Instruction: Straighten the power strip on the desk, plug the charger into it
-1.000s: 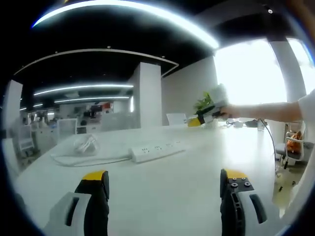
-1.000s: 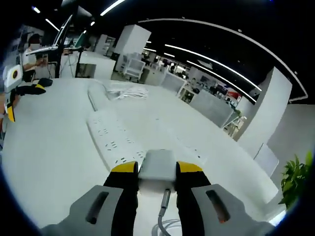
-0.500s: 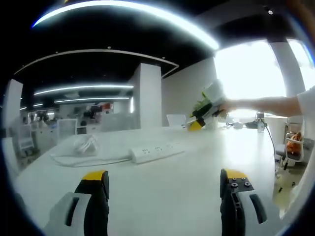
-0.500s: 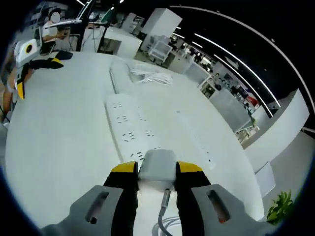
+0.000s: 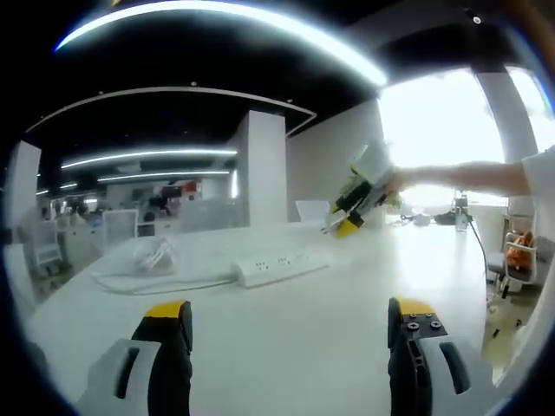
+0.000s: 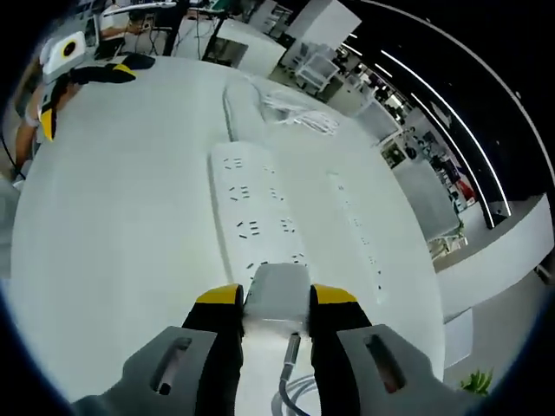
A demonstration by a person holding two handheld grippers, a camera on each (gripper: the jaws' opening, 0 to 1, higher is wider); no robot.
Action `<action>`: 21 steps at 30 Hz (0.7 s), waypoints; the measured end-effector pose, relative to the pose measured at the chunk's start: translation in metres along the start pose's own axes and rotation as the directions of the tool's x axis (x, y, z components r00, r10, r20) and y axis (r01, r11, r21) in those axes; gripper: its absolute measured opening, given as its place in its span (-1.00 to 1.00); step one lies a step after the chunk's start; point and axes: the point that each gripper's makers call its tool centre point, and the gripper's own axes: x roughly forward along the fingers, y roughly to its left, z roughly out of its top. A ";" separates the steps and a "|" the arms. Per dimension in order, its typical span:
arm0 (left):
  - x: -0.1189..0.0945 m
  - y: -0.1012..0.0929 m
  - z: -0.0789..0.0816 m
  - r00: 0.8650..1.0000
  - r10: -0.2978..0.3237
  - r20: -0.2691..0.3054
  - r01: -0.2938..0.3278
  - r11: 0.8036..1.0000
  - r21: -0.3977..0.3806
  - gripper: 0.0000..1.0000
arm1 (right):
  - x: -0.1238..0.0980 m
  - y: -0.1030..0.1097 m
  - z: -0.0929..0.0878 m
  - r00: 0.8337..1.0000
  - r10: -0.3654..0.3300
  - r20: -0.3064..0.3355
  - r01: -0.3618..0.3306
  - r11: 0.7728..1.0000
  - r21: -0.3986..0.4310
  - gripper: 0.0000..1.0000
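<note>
On desk: long white plastic power strip; right gripper clamps boxy white charger; left gripper jaws wide apart, empty.

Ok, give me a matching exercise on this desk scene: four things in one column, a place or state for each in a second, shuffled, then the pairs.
Things
1. charger
2. power strip
3. left hand-held gripper
4. coiled white cable

Places or states
A. jaws apart, holding nothing
B. clamped between the right hand-held gripper's yellow-tipped jaws
C. bundled on the desk past the strip's far end
D. lying flat on the desk, sockets facing up

Pairs: 1-B, 2-D, 3-A, 4-C
</note>
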 end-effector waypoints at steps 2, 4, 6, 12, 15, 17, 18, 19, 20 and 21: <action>0.000 0.000 0.000 1.000 0.001 -0.001 -0.001 1.000 0.000 0.93 | 0.001 0.000 -0.001 1.000 0.008 -0.011 -0.008 1.000 -0.010 -0.45; 0.001 0.000 0.000 1.000 -0.001 0.000 0.001 1.000 0.000 0.93 | 0.001 0.000 -0.003 0.999 0.010 -0.031 -0.011 0.999 -0.032 -0.45; 0.001 0.000 -0.001 1.000 -0.001 -0.001 0.001 1.000 0.000 0.93 | 0.002 0.001 -0.004 0.999 0.010 -0.050 -0.012 0.998 -0.056 -0.45; 0.002 0.000 -0.002 1.000 -0.002 -0.003 0.002 1.000 -0.002 0.93 | 0.006 0.007 -0.004 0.994 0.062 -0.093 -0.069 0.995 -0.076 -0.45; 0.001 0.000 -0.001 1.000 -0.001 0.002 0.001 1.000 -0.002 0.93 | 0.011 0.005 -0.004 0.989 0.094 -0.111 -0.102 0.993 -0.067 -0.45; -0.001 0.002 -0.001 1.000 0.004 0.000 -0.004 1.000 -0.001 0.93 | 0.012 0.006 -0.005 0.985 0.107 -0.134 -0.118 0.990 -0.077 -0.45; -0.001 0.003 -0.001 1.000 0.006 0.000 -0.006 1.000 -0.002 0.93 | 0.012 0.006 -0.005 0.984 0.108 -0.142 -0.121 0.989 -0.084 -0.45; -0.002 0.004 -0.001 1.000 0.008 0.000 -0.008 1.000 -0.002 0.93 | 0.012 0.006 -0.005 0.982 0.111 -0.152 -0.126 0.988 -0.094 -0.45; -0.002 0.005 -0.002 1.000 0.011 0.001 -0.011 1.000 -0.002 0.93 | 0.012 0.006 -0.006 0.980 0.113 -0.164 -0.131 0.986 -0.099 -0.45; -0.003 0.006 -0.002 1.000 0.013 0.000 -0.013 1.000 -0.003 0.93 | 0.013 0.005 -0.005 0.978 0.115 -0.172 -0.135 0.985 -0.104 -0.45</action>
